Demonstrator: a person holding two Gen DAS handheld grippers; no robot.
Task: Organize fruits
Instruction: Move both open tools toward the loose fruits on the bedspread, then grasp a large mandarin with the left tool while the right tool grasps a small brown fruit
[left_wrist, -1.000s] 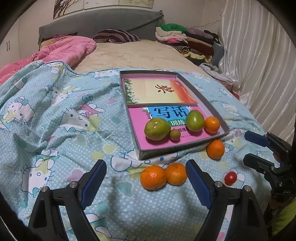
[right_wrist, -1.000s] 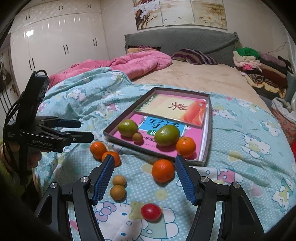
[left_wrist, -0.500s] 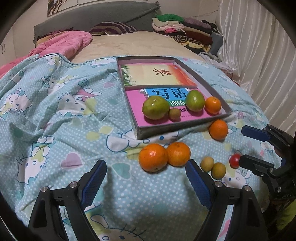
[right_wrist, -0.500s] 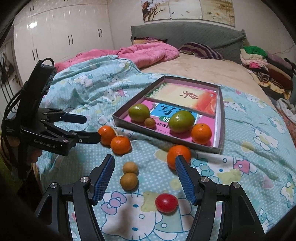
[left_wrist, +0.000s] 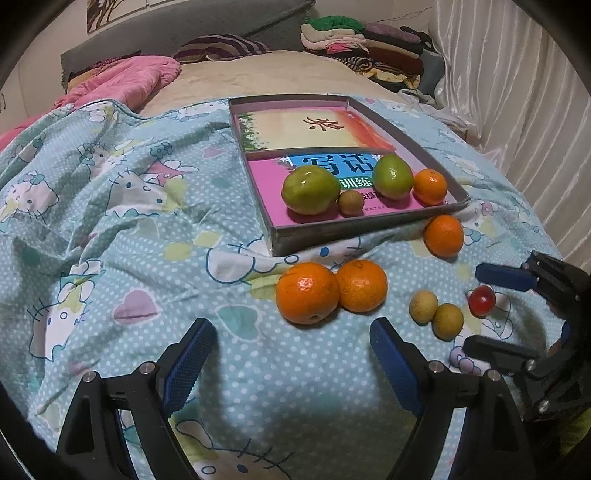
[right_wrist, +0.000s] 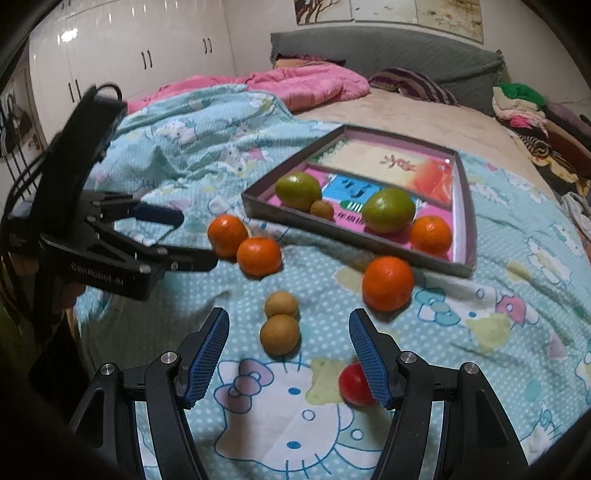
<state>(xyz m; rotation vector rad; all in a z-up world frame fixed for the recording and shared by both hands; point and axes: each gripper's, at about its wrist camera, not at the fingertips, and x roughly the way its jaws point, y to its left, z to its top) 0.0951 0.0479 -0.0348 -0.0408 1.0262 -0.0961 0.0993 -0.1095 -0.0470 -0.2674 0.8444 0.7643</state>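
Both grippers are sinking closer to the loose fruit on the blue cartoon-print quilt, the left gripper wide open and empty before two touching round oranges, the right gripper, jaws narrowing slightly yet gripping nothing, lining up on two small tan-brown round fruits outside the shallow grey cardboard tray.

- The bed carries a blue cartoon-print quilt.
- A shallow grey tray lies on the quilt.
- Two oranges touch each other just before the tray.
- A third orange sits beside the tray's corner.
- Two small brown fruits touch.
- A red fruit lies nearby.
- A pink duvet and folded clothes lie farther back.
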